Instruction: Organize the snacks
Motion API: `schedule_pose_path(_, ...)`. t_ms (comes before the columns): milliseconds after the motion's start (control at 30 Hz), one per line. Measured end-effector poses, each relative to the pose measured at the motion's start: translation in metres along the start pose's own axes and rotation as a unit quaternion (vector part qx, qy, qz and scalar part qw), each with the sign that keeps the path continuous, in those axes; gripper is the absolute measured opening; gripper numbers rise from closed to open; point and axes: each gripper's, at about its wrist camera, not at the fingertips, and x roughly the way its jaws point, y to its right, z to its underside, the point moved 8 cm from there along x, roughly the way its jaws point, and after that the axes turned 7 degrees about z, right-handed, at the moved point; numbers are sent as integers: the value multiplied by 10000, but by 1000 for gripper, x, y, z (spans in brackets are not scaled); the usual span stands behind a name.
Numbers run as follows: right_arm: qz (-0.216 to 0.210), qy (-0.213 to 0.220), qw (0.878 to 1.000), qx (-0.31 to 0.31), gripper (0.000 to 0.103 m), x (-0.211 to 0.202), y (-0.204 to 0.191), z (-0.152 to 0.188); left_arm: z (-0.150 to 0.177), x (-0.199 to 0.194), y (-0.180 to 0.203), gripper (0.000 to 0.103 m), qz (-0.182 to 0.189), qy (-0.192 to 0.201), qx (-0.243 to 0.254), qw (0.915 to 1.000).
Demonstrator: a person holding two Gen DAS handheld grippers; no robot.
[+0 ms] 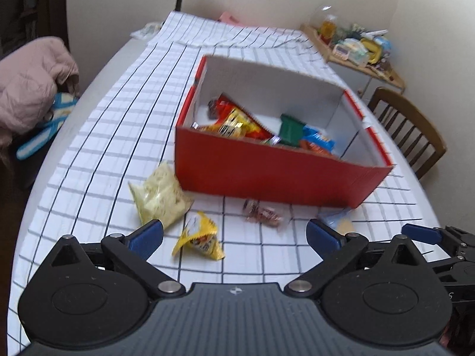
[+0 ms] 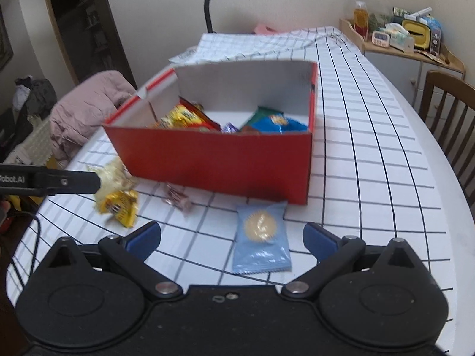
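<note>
Left gripper (image 1: pixel 234 233): jaws spread wide, holding nothing, poised over the small yellow packet (image 1: pixel 199 237).
Right gripper (image 2: pixel 231 238): also wide open and empty, above the pale blue cookie pouch (image 2: pixel 261 237).
Loose snacks: both lie on the checked cloth (image 2: pixel 371 148) just before the red box (image 2: pixel 213 160).
Handling: probably light, crinkly, slippery film; contents likely brittle.
Hold: pinch across the flat middle, gently.

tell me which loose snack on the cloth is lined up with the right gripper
The light blue packet with the round cookie. It lies directly ahead between the open right gripper fingers, while the yellow packets and the small pinkish one sit off toward the left gripper.
</note>
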Motion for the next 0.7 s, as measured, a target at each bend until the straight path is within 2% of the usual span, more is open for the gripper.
schedule_pose_path(167,72,-207,9998,27,101,20,2,10,11,18,-9,103,-261,-185,-37,9995)
schedule_pose_path(433,183,-453,9988,-31,97,43,3,19,23,50,-20,103,-427,-500,-168,9977)
schedule_pose_path(567,227,-517,9984,-79,95,50,4,21,27,59,-23,103,-575,-524,-178,9968)
schedule_pose_path(700,232,-585,9980,-104,86,56,4,23,26,66,-27,103,-703,-502,-187,9961)
